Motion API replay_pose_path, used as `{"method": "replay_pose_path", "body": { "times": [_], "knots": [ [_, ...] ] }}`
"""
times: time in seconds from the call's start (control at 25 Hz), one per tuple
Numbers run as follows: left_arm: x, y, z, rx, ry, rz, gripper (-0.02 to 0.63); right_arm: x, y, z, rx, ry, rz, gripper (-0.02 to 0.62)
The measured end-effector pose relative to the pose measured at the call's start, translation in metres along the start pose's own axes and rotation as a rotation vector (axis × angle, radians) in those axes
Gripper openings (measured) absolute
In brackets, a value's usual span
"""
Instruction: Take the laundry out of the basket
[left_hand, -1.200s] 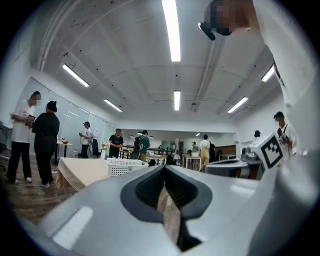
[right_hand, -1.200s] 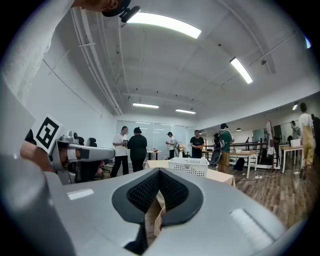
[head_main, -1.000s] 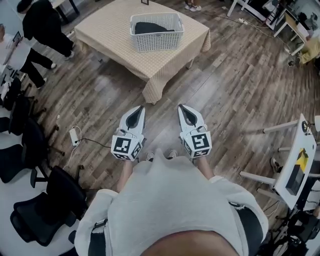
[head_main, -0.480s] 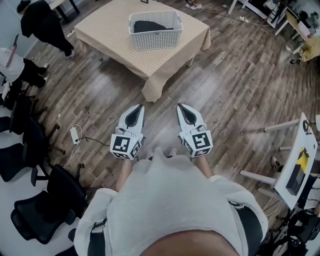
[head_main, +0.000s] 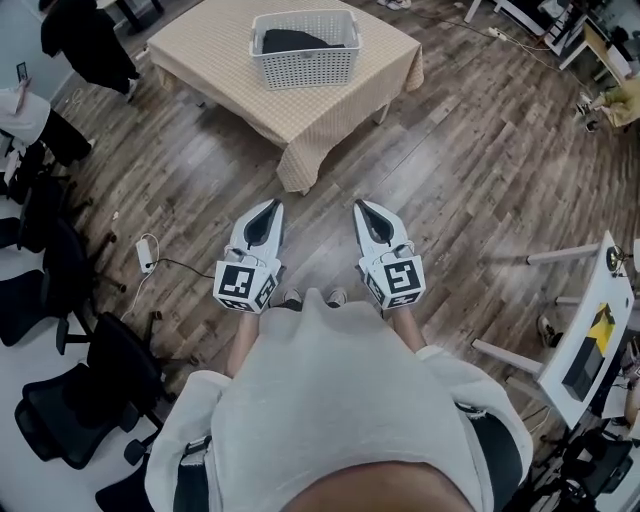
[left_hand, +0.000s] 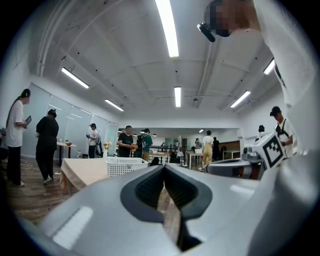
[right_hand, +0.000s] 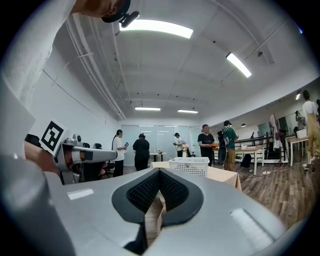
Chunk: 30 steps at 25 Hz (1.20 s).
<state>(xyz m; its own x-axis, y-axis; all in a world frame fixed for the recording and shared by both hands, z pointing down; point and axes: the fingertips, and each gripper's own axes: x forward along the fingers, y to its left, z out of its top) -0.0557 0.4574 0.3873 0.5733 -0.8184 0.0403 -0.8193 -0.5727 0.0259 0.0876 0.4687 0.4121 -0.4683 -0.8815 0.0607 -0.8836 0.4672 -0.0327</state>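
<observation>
Open wood floor (head_main: 470, 180) is stretching ahead up to the far table's (head_main: 330, 110) near corner. Left tool (head_main: 270, 205) and right tool (head_main: 362, 205) are hanging clenched, empty — dark laundry (head_main: 295, 40) is lying in the basket (head_main: 305, 68) on that table.

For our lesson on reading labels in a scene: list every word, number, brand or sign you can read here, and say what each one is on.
No readable words or numbers in any view.
Cubes on the left gripper and right gripper: black-and-white square marker patterns, not letters.
Yellow-and-black mark on the white panel: too small to read.
Basket: no label visible.
</observation>
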Motion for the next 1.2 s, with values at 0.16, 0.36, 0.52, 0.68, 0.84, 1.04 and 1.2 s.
{"method": "replay_pose_path", "body": {
  "times": [0.16, 0.36, 0.52, 0.68, 0.84, 1.04, 1.2],
  "knots": [
    [0.001, -0.004, -0.005, -0.019, 0.003, 0.036, 0.011, -0.004, -0.007, -0.006, -0.001, 0.009, 0.03, -0.002],
    [0.006, -0.01, -0.014, -0.025, 0.014, 0.056, 0.011, -0.006, -0.016, -0.013, -0.001, 0.013, 0.047, -0.002],
    [0.015, -0.009, -0.012, -0.028, 0.001, 0.064, 0.011, -0.001, -0.026, -0.012, -0.01, 0.009, 0.049, -0.002],
    [0.026, -0.005, -0.013, -0.036, -0.008, 0.065, 0.011, 0.006, -0.035, -0.011, -0.016, 0.008, 0.047, -0.002],
    [0.043, 0.002, -0.015, -0.043, -0.016, 0.057, 0.011, 0.019, -0.043, -0.011, -0.031, 0.011, 0.045, 0.0],
    [0.067, 0.024, -0.021, -0.059, -0.025, 0.053, 0.011, 0.045, -0.056, -0.014, -0.046, 0.021, 0.034, -0.002],
    [0.098, 0.048, -0.027, -0.079, -0.031, 0.036, 0.011, 0.076, -0.067, -0.016, -0.058, 0.036, 0.023, 0.0]
  ]
}}
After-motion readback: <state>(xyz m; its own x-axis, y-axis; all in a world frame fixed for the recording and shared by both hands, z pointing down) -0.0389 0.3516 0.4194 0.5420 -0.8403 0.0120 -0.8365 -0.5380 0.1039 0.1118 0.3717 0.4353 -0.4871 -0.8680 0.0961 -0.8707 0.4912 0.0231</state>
